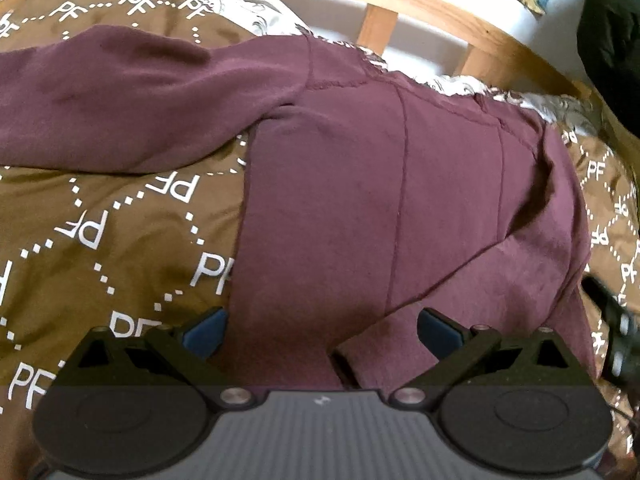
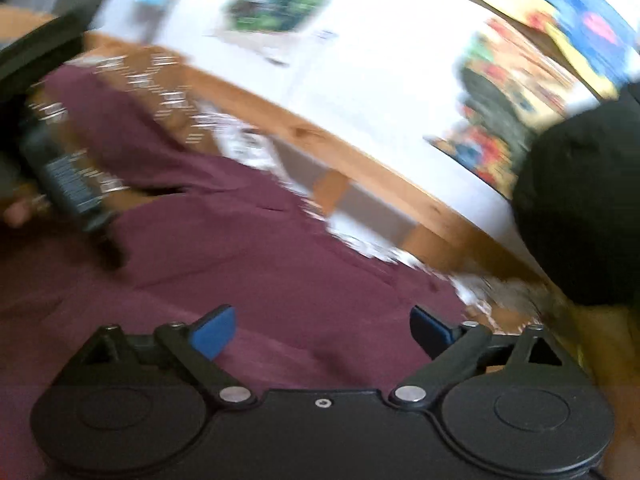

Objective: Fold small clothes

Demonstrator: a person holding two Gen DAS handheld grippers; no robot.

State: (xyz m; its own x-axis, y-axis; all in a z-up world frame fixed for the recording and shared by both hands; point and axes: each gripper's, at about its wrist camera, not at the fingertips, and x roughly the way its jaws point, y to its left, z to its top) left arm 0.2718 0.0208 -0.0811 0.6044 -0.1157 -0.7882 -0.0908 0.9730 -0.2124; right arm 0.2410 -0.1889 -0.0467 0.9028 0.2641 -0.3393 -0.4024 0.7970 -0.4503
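We hover the left claw (image 1: 322,332), jaws spread wide and empty, over the maroon top (image 1: 360,200); its unfolded sleeve (image 1: 120,104) stretches toward ten o'clock; the right claw (image 2: 322,332) gapes too, farther off.

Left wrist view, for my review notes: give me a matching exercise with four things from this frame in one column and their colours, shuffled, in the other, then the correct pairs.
Things:
1. garment
2. bedspread with PF lettering
3. bed rail
4. finger pads of the left gripper

Colours:
A. light natural wood
B. blue
C. maroon
D. brown with white print

Pairs: 1-C, 2-D, 3-A, 4-B
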